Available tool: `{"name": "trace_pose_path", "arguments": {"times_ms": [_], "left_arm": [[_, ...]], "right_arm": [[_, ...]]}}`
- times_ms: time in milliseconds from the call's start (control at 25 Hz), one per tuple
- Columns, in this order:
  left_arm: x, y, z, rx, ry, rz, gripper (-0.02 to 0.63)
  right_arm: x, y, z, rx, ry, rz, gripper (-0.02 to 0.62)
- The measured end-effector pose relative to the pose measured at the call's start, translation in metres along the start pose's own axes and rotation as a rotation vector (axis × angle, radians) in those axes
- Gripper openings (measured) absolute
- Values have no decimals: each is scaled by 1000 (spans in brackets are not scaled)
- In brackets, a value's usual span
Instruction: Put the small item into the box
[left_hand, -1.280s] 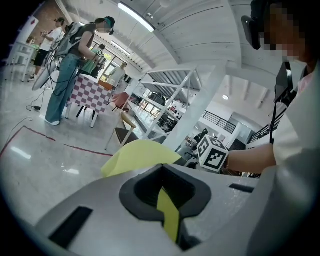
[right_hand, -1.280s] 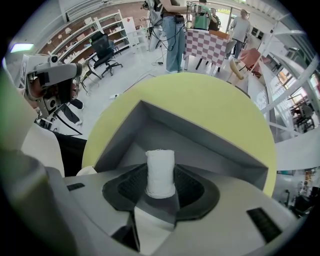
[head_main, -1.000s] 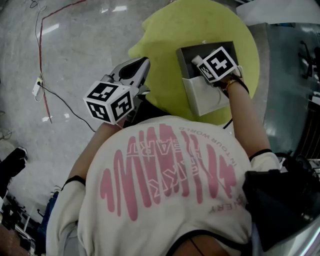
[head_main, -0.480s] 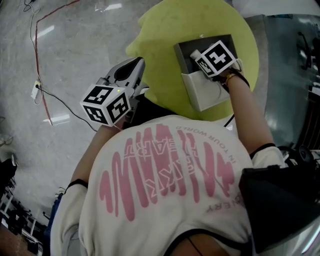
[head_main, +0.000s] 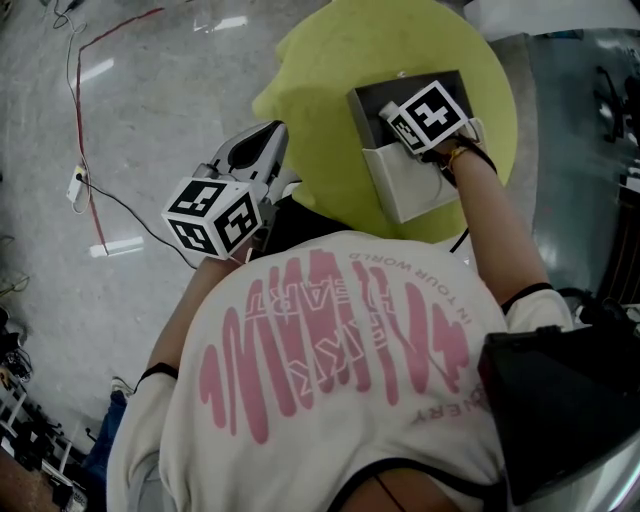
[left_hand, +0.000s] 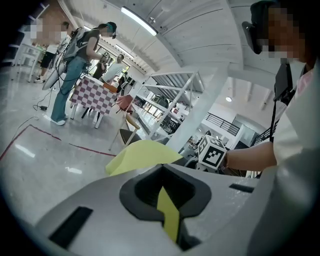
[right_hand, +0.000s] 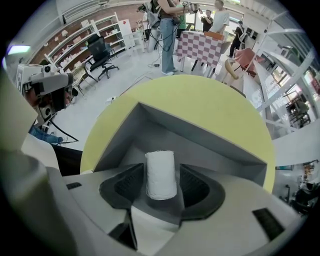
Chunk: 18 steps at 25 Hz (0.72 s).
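Note:
The small item, a white roll, stands inside the open grey box on the round yellow table. My right gripper points straight down into the box. Its jaws have just been opening, and the roll is between them with a gap on each side. In the head view only this gripper's marker cube shows, over the box. My left gripper hangs off the table's left edge, away from the box. It is shut with nothing in it.
The box's white flap hangs toward the person at the table's near edge. A red cable and a black one trail over the pale floor at left. People, chairs and a checkered table stand far off.
The right gripper's cube stays over the box. The left gripper has drifted a little toward the person. The head view shows no other change.

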<state>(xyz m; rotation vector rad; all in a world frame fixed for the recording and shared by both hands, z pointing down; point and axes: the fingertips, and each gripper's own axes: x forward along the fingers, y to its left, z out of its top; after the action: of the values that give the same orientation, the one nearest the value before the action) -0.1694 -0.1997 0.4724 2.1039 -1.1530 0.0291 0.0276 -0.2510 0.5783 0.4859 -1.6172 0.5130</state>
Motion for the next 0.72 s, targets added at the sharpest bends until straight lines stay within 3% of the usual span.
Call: {"name": "trace_pose_path", "arguments": {"times_ms": [720], "left_arm": [[-22,-22,5,29,-30,41,6]], "right_arm": [[-15,3,4,19,-99,-25,252]]}}
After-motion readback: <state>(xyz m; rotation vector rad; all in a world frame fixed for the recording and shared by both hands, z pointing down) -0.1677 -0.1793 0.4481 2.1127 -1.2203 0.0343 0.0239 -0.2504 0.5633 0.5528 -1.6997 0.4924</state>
